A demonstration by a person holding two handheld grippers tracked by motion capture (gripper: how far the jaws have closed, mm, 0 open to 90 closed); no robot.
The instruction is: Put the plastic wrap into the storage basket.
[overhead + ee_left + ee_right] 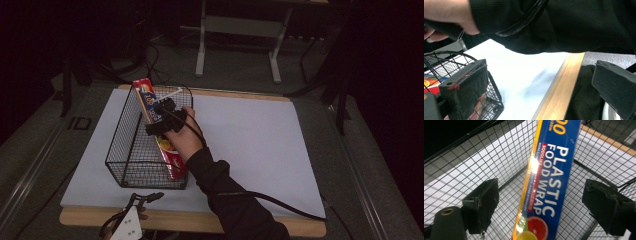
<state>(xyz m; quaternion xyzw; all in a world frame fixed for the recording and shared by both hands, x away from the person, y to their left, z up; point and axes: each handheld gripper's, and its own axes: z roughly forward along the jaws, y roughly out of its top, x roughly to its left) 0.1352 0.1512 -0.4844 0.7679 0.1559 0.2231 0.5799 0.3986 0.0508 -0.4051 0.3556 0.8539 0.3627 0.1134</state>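
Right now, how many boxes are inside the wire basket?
1. A plastic food wrap box lies slanted in the wire basket, its red far end poking above the far rim. The right gripper and the hand cover part of the basket, so something small could be hidden.

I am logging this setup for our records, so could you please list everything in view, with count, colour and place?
plastic wrap box: one, blue, red and yellow, lying slanted in the basket, its far end above the rim
wire basket: one, black, on the left part of the white sheet
white sheet: one, covering the tabletop
table: one, light wood edge showing at the near side
metal frame: one, grey, on the floor beyond the table
right gripper: black, over the basket, fingers open on either side of the box, not pressing it
left gripper: black, at the table's near edge, open with nothing between its fingers
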